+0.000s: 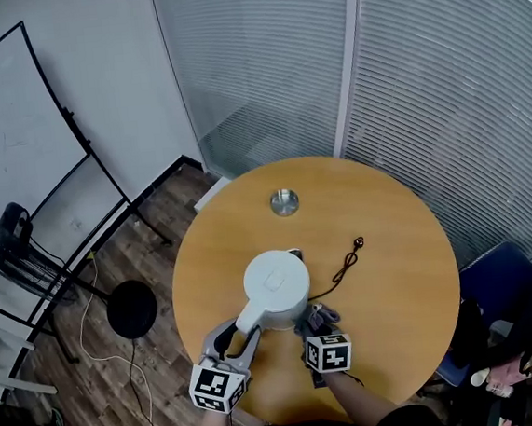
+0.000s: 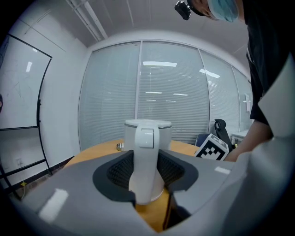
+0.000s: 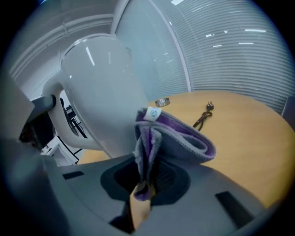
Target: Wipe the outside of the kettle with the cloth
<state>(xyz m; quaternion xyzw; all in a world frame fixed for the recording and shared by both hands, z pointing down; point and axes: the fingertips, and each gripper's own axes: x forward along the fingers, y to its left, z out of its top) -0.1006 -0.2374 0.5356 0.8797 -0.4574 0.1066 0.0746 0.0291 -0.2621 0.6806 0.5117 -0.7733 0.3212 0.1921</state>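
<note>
At the bottom edge of the head view, the left gripper [image 1: 237,332] and the right gripper [image 1: 314,326] reach up the frame from the person's forearms, each with its marker cube nearest the camera. The left gripper is pinching the white handle [image 2: 146,161]. In the left gripper view its dark pads sit against both sides of the handle, which stands upright between them. The right gripper's jaws are pressed together on a fold of the purple and grey cloth [image 3: 177,138]. In the right gripper view the cloth rises out of the jaws and bulges to the right, its left edge touching the lower wall of the kettle.

The kettle [image 1: 276,289] stands upright with its lid shut on the round wooden table [image 1: 403,278]. It is just above the two grippers, a little below the middle of the frame, with its handle pointing down and left. The cloth lies against the kettle's lower right side.

To the right of the kettle a thin dark cord [image 1: 346,265] with a plug at its end lies loose on the wood. Farther up, near the far rim of the table, sits a small round metal cap [image 1: 285,201].

Beyond the table, a whiteboard [image 1: 15,138] leans at the upper left and a blue chair [image 1: 492,279] stands at the right. Glass walls with blinds [image 1: 419,52] fill the top of the frame.
</note>
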